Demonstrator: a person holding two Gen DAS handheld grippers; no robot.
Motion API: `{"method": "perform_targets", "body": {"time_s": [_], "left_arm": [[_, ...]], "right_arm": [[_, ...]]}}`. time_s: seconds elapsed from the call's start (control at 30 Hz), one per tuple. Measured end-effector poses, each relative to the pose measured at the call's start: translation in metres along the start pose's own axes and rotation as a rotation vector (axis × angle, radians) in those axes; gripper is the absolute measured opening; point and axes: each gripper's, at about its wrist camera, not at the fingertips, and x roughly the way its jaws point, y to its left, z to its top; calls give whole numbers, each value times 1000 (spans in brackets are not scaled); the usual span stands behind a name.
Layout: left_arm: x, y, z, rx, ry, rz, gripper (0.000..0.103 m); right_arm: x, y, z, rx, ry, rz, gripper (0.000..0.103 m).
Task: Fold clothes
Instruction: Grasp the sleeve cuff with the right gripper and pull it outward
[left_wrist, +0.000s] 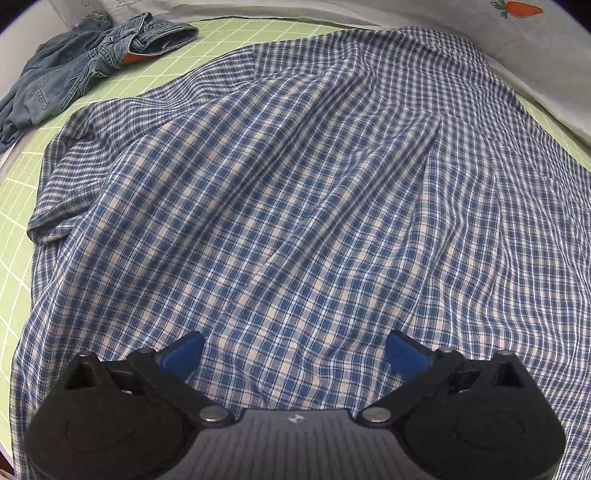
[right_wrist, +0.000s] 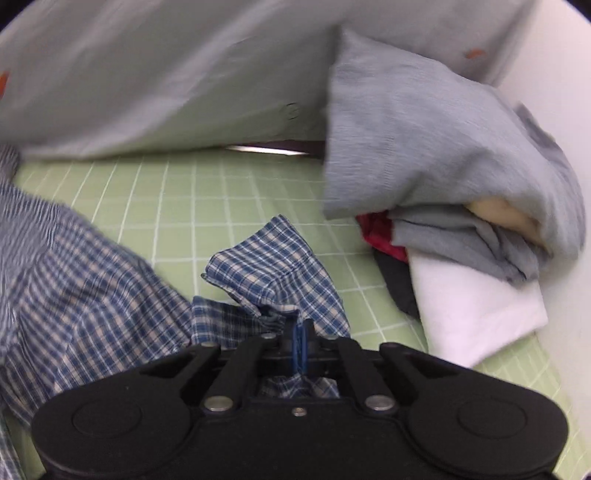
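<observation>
Probably mid-fold: right gripper (right_wrist: 300, 334) low centre, pinched on a cuff of the plaid shirt (left_wrist: 280, 206); left gripper (left_wrist: 295, 354) spread above the cloth filling its frame; next, carrying the sleeve across the body, jeans (left_wrist: 88, 66) upper left.

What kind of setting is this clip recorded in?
Probably a home laundry-folding spot, perhaps a bed. A plaid shirt lies spread over a green grid-lined mat, crumpled jeans wait beside it, folded clothes are stacked nearby, and carrot-print fabric borders the mat.
</observation>
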Motion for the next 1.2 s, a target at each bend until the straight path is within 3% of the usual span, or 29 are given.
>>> {"method": "perform_targets", "body": {"time_s": [0.13,0.2,0.27,0.33,0.4,0.47,0.53,0.6,0.63,0.7,0.77,0.83,1.03,1.1,1.2], "left_arm": [[-1,0,-3,-4,-4,1,103],[-1,1,-4,-7,-6,1,103],[-2,0,-6,-9,-7,2,103],[-3,-1,-6,-9,-3,2,103],[-3,-1,-6,-10,0,2,103],[-4,-2,-9,-10,1,2,103],[-4,-1,-9,-10,0,2,103],[-4,1,-7,-6,0,0,103],[-4,1,-6,-5,-1,0,103],[-5,1,-8,-6,-4,0,103],[-5,2,-10,-7,-8,1,103],[-5,0,-12,-8,-11,1,103],[-2,-3,-12,-12,-20,2,103],[-4,-6,-13,-13,-20,2,103],[-4,-7,-16,-12,-19,1,103]], "right_arm": [[-18,-66,-34,371,19,-44,3],[-18,-87,-54,428,72,-66,4],[-19,-99,-67,454,96,-65,15],[-22,-105,-74,491,86,-41,48],[-23,-104,-70,492,64,-16,58],[-20,-96,-60,433,55,2,63],[-18,-79,-49,307,45,0,74],[-13,-57,-40,136,40,-19,78],[-9,-46,-37,45,43,-36,78],[-3,-39,-35,-18,44,-64,78],[2,-35,-33,-53,44,-91,68],[4,-38,-32,-42,41,-114,18],[-23,-99,-52,272,-9,-235,6],[-22,-118,-63,327,21,-282,5],[-18,-144,-80,460,92,-281,6]]}}
